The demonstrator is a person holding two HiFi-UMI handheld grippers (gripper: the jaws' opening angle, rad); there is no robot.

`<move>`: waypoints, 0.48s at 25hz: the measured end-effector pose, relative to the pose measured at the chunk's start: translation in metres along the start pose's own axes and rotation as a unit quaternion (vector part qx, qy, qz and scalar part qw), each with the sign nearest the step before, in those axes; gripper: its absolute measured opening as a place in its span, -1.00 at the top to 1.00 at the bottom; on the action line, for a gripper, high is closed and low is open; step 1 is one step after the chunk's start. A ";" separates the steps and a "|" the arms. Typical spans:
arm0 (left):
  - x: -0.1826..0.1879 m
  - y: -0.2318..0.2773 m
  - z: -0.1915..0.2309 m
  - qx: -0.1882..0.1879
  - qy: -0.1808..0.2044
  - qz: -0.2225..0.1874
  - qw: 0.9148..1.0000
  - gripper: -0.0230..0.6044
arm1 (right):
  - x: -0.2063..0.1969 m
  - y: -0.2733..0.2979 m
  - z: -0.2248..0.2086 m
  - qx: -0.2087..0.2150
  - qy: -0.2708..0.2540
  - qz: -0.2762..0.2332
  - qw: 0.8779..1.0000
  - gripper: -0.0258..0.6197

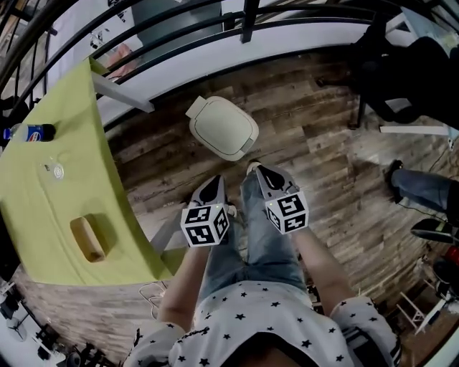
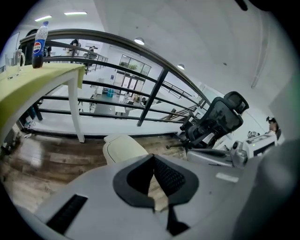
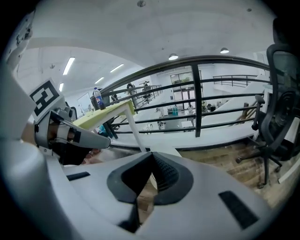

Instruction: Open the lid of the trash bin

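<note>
The cream trash bin (image 1: 223, 127) stands on the wooden floor by the railing, its lid down. In the left gripper view the trash bin (image 2: 123, 146) shows just beyond the jaws. My left gripper (image 1: 214, 182) and right gripper (image 1: 261, 172) hover side by side a short way in front of the bin, touching nothing. Both are shut, tips together, with nothing held: left gripper (image 2: 153, 157), right gripper (image 3: 151, 155). The right gripper view shows only a pale sliver of the bin (image 3: 162, 149) and the left gripper (image 3: 70, 136) at its left.
A green-topped table (image 1: 64, 208) stands to the left with a cola bottle (image 1: 32, 132), a glass (image 1: 54, 170) and a yellow tray (image 1: 87, 238). A black railing (image 1: 244, 21) runs behind the bin. A black office chair (image 1: 401, 72) and another person's leg (image 1: 423, 188) are at right.
</note>
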State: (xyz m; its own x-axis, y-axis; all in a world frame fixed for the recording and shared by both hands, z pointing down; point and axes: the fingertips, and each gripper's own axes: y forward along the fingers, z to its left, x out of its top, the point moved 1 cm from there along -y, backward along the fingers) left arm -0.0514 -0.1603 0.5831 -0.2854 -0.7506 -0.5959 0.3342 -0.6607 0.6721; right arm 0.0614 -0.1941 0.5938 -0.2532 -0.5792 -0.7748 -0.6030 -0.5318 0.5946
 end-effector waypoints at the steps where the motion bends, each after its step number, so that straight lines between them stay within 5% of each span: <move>1: 0.000 0.007 0.000 0.000 0.001 0.002 1.000 0.89 | -0.004 0.007 -0.004 0.000 0.000 0.003 1.000 0.94; 12: -0.026 0.055 0.028 0.019 -0.008 0.026 0.999 0.89 | -0.059 0.081 -0.040 -0.004 -0.006 0.050 0.999 0.94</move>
State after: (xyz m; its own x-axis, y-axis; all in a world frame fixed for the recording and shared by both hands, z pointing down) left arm -0.0506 -0.1772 0.6475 -0.2825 -0.7836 -0.5533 0.3140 -0.6205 0.7186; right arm 0.0572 -0.2277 0.6962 -0.3207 -0.6223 -0.7140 -0.5686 -0.4765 0.6706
